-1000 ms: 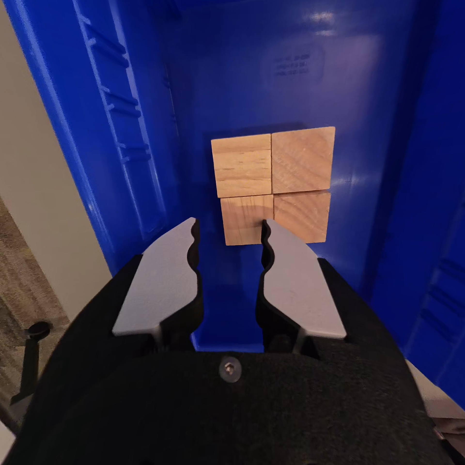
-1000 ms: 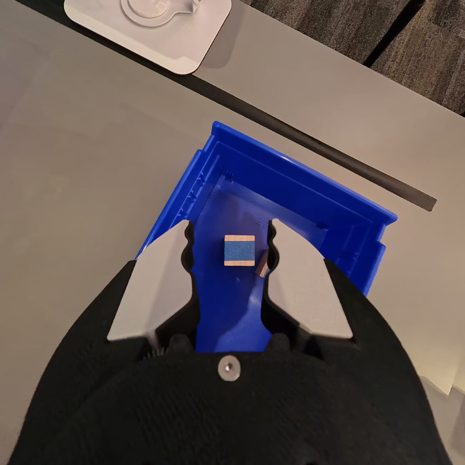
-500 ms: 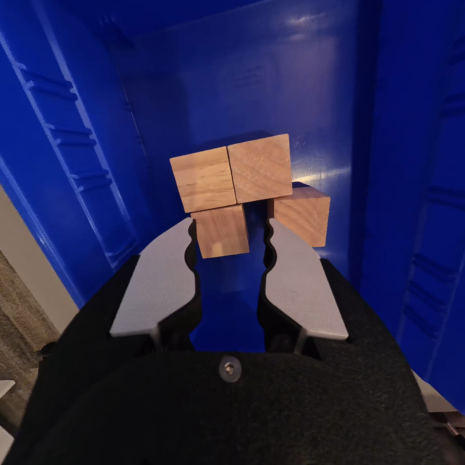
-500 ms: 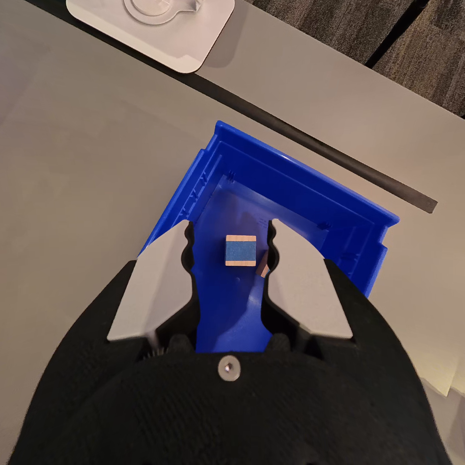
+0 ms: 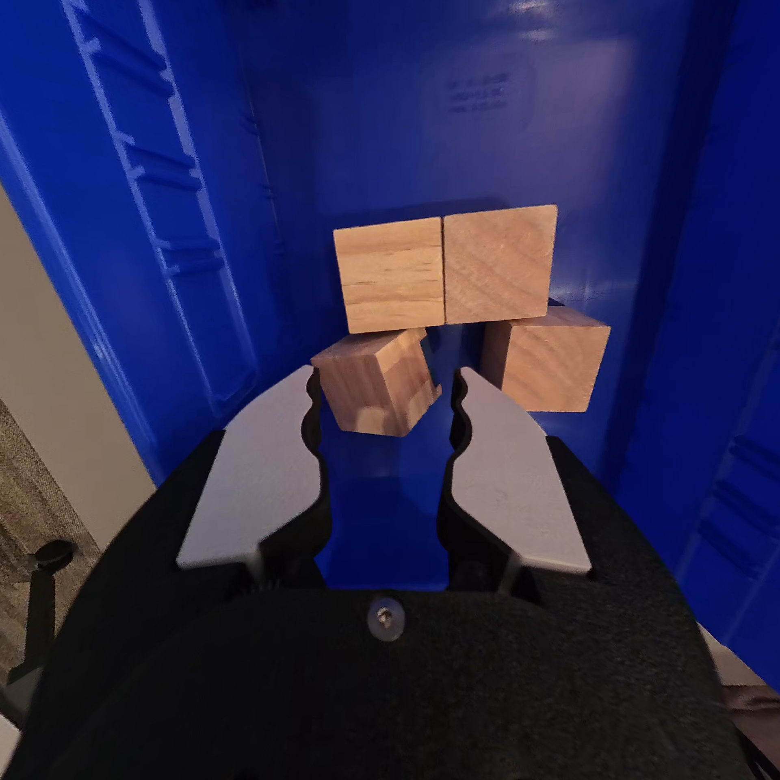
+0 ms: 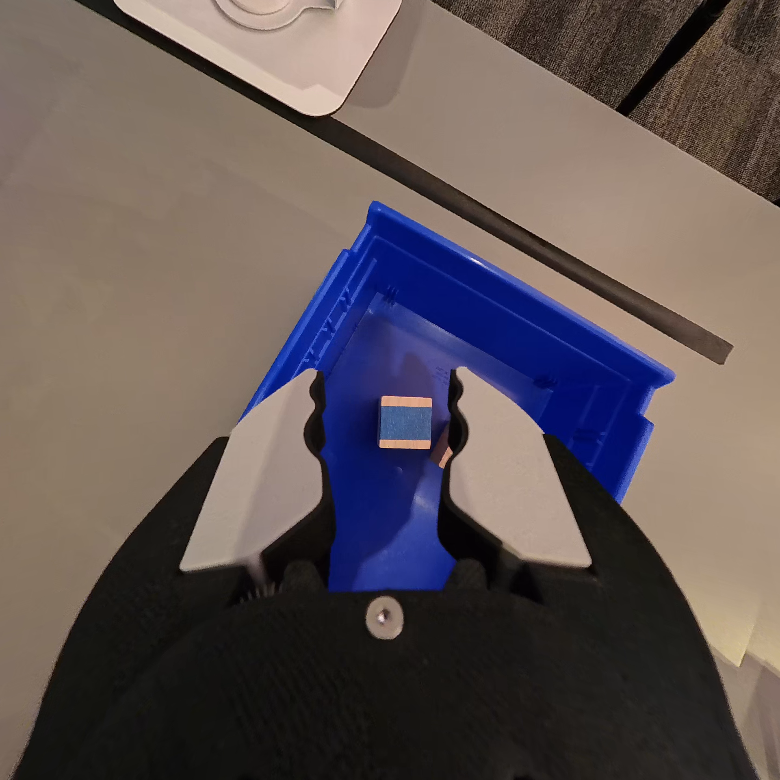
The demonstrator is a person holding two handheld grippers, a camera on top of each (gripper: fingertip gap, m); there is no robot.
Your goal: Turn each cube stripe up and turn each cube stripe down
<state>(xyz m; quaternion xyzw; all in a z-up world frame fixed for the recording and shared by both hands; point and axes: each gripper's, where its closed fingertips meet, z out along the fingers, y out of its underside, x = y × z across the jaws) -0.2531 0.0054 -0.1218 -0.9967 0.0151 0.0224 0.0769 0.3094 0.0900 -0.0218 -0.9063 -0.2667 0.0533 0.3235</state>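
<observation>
Wood cubes, four, inside my blue bin (image 5: 202, 236): two plain cubes (image 5: 443, 270) side by side at back, third cube (image 5: 548, 363) front right, tilted cube (image 5: 375, 388) between parted fingers of left gripper (image 5: 382, 375), ungripped. Right gripper (image 6: 384, 375) spread wide, empty, above striped cube (image 6: 405, 422), stripe up.

The near-left cube (image 5: 375, 388) has tipped askew, apart from its right neighbour (image 5: 544, 363).

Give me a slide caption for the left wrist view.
Open left gripper inside a blue bin, its fingers flanking a tilted wooden cube beside three plain cubes.
</observation>
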